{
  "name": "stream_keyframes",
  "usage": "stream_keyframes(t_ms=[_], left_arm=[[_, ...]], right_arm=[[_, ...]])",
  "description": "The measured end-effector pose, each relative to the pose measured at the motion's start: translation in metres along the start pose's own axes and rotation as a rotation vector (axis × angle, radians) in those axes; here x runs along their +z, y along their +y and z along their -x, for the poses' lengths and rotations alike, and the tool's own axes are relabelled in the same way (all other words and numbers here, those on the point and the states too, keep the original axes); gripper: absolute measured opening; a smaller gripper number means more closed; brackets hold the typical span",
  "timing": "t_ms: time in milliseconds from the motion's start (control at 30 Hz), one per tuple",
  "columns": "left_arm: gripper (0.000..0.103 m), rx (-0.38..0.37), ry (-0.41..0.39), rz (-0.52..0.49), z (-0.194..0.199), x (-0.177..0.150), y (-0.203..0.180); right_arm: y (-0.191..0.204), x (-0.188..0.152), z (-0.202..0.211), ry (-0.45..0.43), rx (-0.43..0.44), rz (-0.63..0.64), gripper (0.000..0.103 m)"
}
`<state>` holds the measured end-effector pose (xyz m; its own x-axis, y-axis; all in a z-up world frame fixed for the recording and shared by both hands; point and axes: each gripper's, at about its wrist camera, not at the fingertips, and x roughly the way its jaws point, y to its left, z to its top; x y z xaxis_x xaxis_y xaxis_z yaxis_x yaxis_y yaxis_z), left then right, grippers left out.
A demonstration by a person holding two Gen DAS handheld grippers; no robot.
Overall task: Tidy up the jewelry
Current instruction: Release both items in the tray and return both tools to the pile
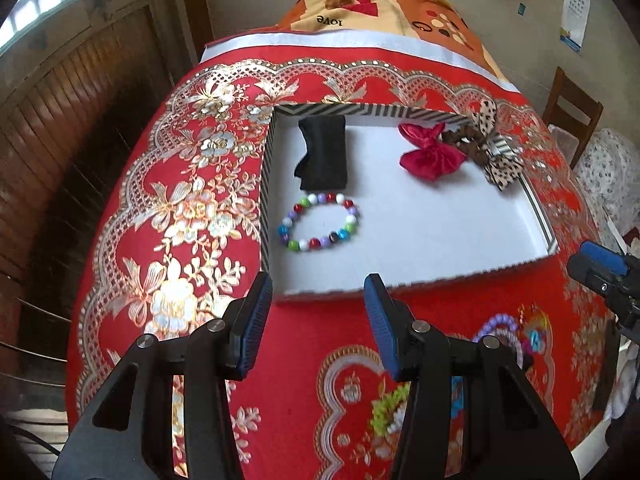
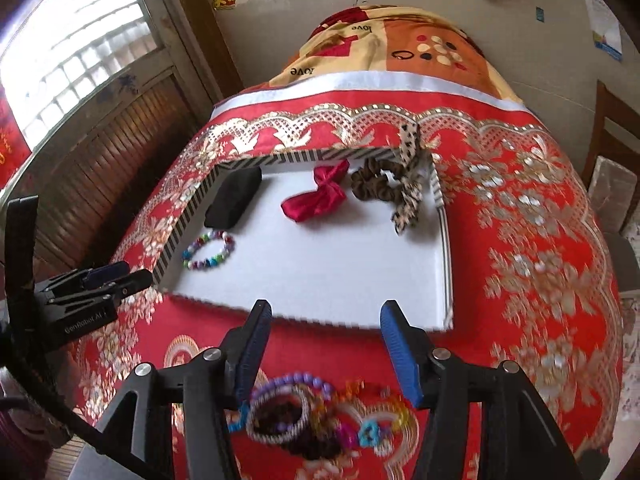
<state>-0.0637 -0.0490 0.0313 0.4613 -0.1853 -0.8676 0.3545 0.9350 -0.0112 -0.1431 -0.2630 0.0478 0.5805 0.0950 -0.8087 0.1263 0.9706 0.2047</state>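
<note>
Here both grippers (left (image 1: 318, 292), right (image 2: 326, 320)) gape wide; nothing held.

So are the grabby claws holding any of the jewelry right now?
No. The left gripper and the right gripper are both open and empty. The pile of bracelets lies on the tablecloth, untouched.

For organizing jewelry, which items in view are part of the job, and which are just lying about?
Job items:
tray
beaded bracelet
black pouch
red bow
scrunchie
leopard bow
loose jewelry pile

Lying about:
tablecloth
blanket
chair
</note>
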Motion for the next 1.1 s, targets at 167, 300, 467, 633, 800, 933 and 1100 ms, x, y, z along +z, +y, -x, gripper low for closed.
stream_keyframes(t_ms=[167, 300, 467, 633, 800, 933, 1100], left_arm=[[0.047, -0.011, -0.005, -0.020, 0.009, -0.013, -0.001], [0.047, -0.022, -0.005, -0.042, 0.015, -0.020, -0.002], [0.047, -0.034, -0.005, -0.058, 0.019, -0.028, 0.000], [0.047, -0.049, 0.011, -0.073, 0.019, -0.035, 0.002], [0.047, -0.087, 0.043, -0.104, 0.016, -0.043, 0.000], [0.047, -0.151, 0.080, -0.146, 0.013, -0.052, -0.007], [0.047, -0.210, 0.122, -0.196, 0.007, -0.063, -0.016]], right_arm=[[0.000, -0.020, 0.010, 0.004, -0.012, -0.018, 0.055], [0.001, -0.036, 0.016, 0.009, -0.026, -0.025, 0.058], [0.002, -0.052, 0.021, 0.016, -0.038, -0.039, 0.059], [0.002, -0.063, 0.023, 0.031, -0.050, -0.043, 0.059], [0.001, -0.075, 0.021, 0.053, -0.057, -0.051, 0.059], [0.003, -0.082, 0.017, 0.076, -0.052, -0.046, 0.059], [0.010, -0.087, 0.011, 0.099, -0.018, -0.026, 0.059]])
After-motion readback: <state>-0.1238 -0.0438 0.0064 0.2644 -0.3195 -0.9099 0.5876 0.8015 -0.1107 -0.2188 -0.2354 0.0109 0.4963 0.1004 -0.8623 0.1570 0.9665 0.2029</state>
